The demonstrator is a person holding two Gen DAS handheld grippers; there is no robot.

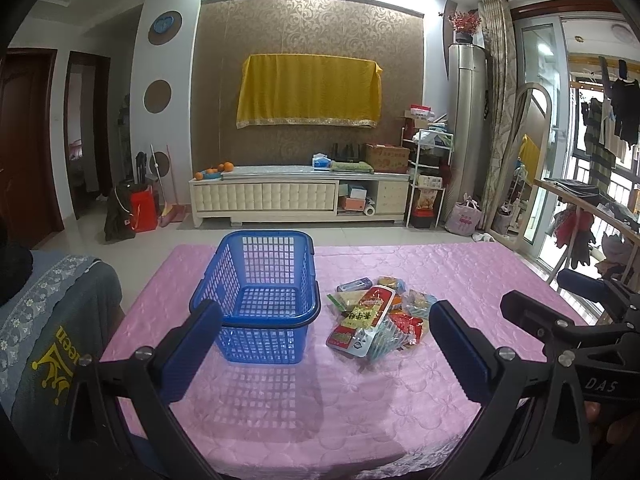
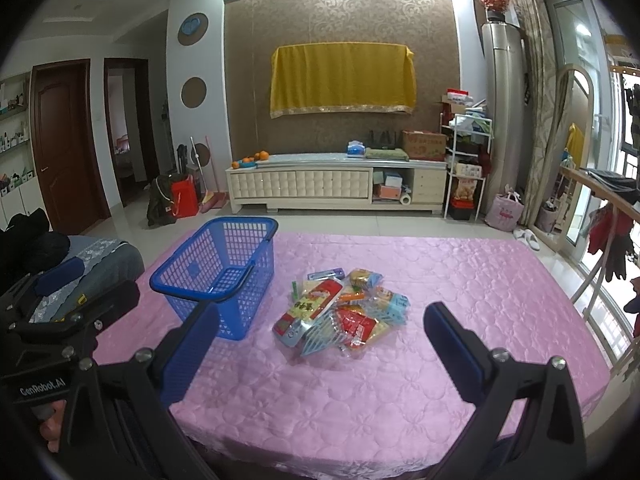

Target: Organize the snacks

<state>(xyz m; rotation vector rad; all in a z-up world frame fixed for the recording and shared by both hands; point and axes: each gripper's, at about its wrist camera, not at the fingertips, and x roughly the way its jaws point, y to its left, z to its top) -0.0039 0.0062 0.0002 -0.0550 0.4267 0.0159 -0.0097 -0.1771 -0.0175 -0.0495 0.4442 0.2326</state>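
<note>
Snacks: a loose pile of wrapped snack packets (image 1: 376, 320) lies on the pink tablecloth (image 1: 460, 280), lower centre of both views; packets overlap, with a long red-and-yellow packet (image 1: 362, 314) lying on top.
Basket: blue plastic basket (image 1: 260, 296) stands upright just left of the pile, close to it but apart; its handle is folded down along the rim. Through the open top and mesh walls it looks empty.
Progress: nothing sorted yet, judging by how things lie; every packet I can see is on the cloth and none is in the basket. The whole transfer appears left to do.
Left gripper: left gripper (image 1: 324, 340) has its fingers spread wide with nothing between them, low in frame, framing basket and pile.
Right gripper: right gripper (image 2: 320, 340) likewise spread apart and empty, pile centred between its fingers.
Obstructions: none between the grippers and the pile. Likely snags: overlapped, slippery wrappers may come up in twos; the folded handle narrows the basket mouth a little.
Surroundings: grey cushioned seat (image 1: 48, 320) at the lower left edge; TV cabinet (image 1: 300, 192) and yellow cloth (image 1: 308, 92) on the far wall, upper centre; clothes rack (image 1: 592, 216) at right. All well apart from the work.
</note>
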